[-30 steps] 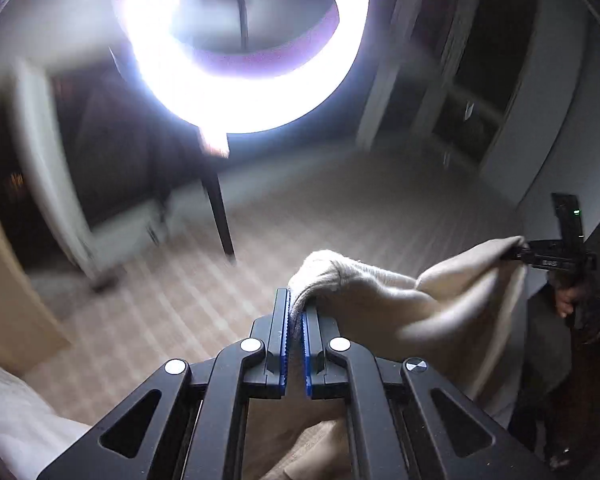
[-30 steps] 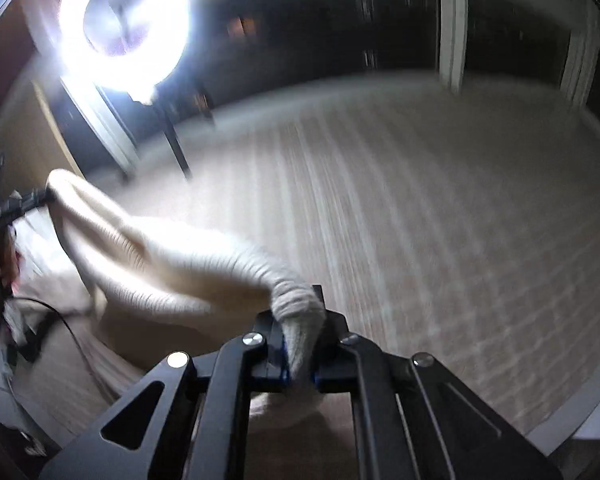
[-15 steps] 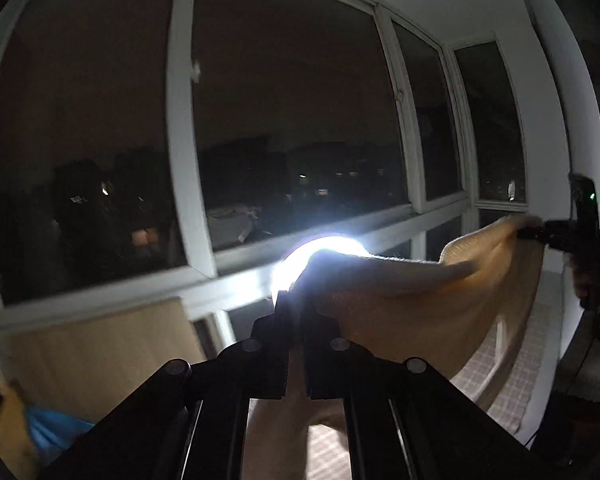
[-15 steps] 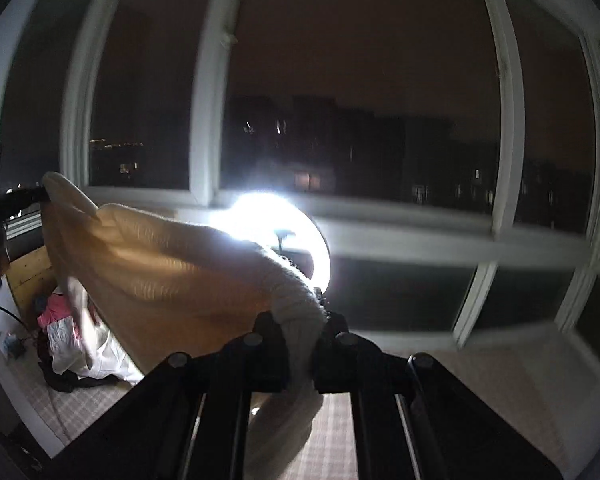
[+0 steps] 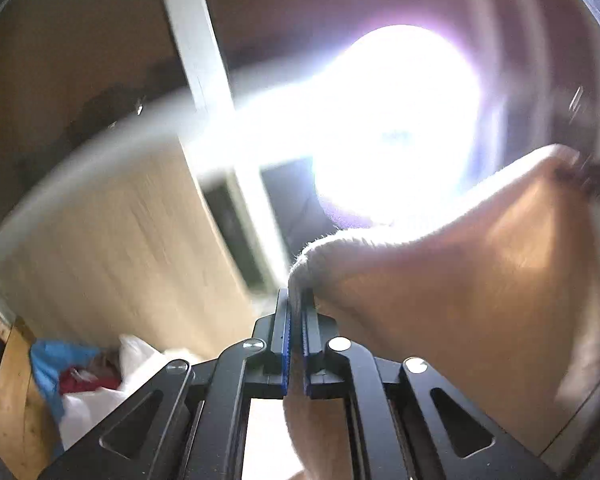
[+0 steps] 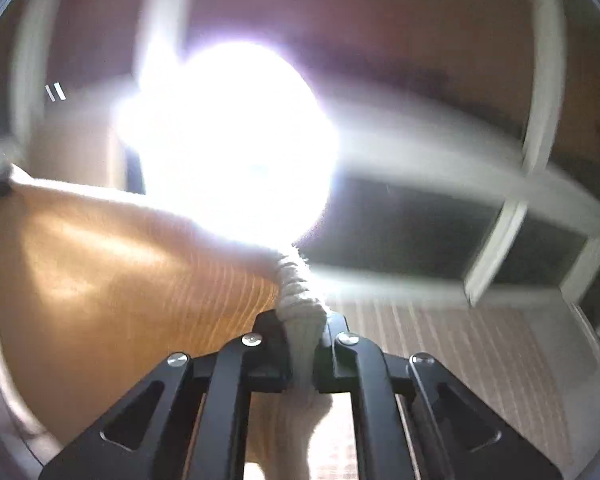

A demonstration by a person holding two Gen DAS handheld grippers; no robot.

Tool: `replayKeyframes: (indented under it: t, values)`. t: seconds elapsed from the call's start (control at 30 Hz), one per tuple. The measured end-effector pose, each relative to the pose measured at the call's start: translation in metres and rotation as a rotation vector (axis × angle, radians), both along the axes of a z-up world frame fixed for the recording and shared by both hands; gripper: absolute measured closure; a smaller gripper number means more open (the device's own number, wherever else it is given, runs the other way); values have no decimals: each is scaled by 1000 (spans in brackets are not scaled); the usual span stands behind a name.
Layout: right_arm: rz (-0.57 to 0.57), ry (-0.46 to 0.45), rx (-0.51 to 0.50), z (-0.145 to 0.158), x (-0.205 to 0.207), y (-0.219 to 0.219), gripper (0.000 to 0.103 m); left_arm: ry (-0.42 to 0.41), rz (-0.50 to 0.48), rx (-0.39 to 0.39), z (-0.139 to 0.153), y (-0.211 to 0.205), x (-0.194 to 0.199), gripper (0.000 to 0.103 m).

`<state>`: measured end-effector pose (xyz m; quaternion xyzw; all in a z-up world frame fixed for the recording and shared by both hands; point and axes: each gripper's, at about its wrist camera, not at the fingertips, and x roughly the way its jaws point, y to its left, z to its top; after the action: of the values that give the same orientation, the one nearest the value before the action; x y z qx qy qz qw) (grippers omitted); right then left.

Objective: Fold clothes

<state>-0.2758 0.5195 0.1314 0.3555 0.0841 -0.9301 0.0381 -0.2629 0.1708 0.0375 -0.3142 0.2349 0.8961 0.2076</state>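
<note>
Between the two grippers, the sweater (image 5: 480,280) hangs stretched; left gripper (image 5: 296,316) pinches its edge; right gripper (image 6: 303,334), at three o'clock, grips the ribbed hem while its jaws ease apart; keep tension even so neither corner slips.

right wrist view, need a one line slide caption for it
Right gripper, jaws easing open around a ribbed edge of the cream knit garment, which is stretched in front of a glaring lamp.

ribbed knit cream garment (image 6: 112,280), matt black plastic fingers (image 5: 281,320), seemingly grained wood panel (image 5: 112,248).

garment (image 6: 112,280): cream, ribbed | fingers (image 5: 286,332): black, blue pads
</note>
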Motion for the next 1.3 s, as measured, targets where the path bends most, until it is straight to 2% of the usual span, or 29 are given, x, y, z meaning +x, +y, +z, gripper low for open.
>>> replayKeyframes:
  t: [0.07, 0.1, 0.17, 0.23, 0.33, 0.47, 0.6, 0.67, 0.7, 0.77, 0.83, 0.87, 0.93, 1.03, 1.13, 1.2, 1.23, 1.27, 1.3]
  values:
    - [-41, -180, 47, -64, -52, -2, 92, -95, 62, -76, -61, 13, -31, 102]
    - [-40, -213, 48, -80, -51, 2, 92, -141, 85, -69, -82, 8, -36, 101]
    - [-28, -250, 38, -104, -35, 10, 82, -194, 96, -38, -98, -8, -31, 97]
    - [-45, -258, -3, -111, 0, 27, 67, -240, 103, 23, -100, -41, -5, 94]
    - [-68, -301, -77, -126, 51, 60, 46, -318, 99, 87, -115, -83, 54, 68]
    - [-92, -408, -57, -170, 117, 68, 46, -433, 139, 88, -153, -115, 123, 65]
    - [-100, -520, -106, -212, 151, 73, 46, -544, 187, 104, -199, -127, 157, 62]
    - [-112, -555, -122, -224, 157, 75, 46, -568, 200, 106, -217, -124, 163, 65]
    - [-107, -563, -110, -227, 159, 74, 46, -573, 204, 107, -222, -121, 164, 66]
    - [-87, -566, -71, -233, 160, 71, 46, -576, 217, 116, -227, -118, 162, 96]
    - [-59, -552, -58, -233, 161, 69, 48, -567, 237, 137, -222, -122, 158, 96]
    - [-52, -547, -56, -233, 160, 70, 53, -553, 248, 154, -217, -125, 156, 96]
    - [-46, -542, -61, -229, 159, 75, 90, -497, 275, 152, -200, -136, 154, 96]
    - [-67, -503, -61, -209, 161, 91, 91, -406, 320, 126, -176, -156, 151, 96]
    - [-264, -380, 143, -183, 153, 125, 90, -323, 384, 35, -161, -174, 148, 89]
    - [-327, -360, 210, -173, 152, 137, 85, -299, 415, 3, -153, -180, 150, 88]
    - [-343, -365, 229, -168, 153, 140, 76, -286, 411, -7, -149, -180, 155, 82]
    - [-318, -364, 203, -164, 159, 137, 73, -271, 405, -17, -145, -178, 162, 70]
    - [-257, -351, 141, -157, 159, 125, 66, -265, 398, -19, -143, -177, 169, 65]
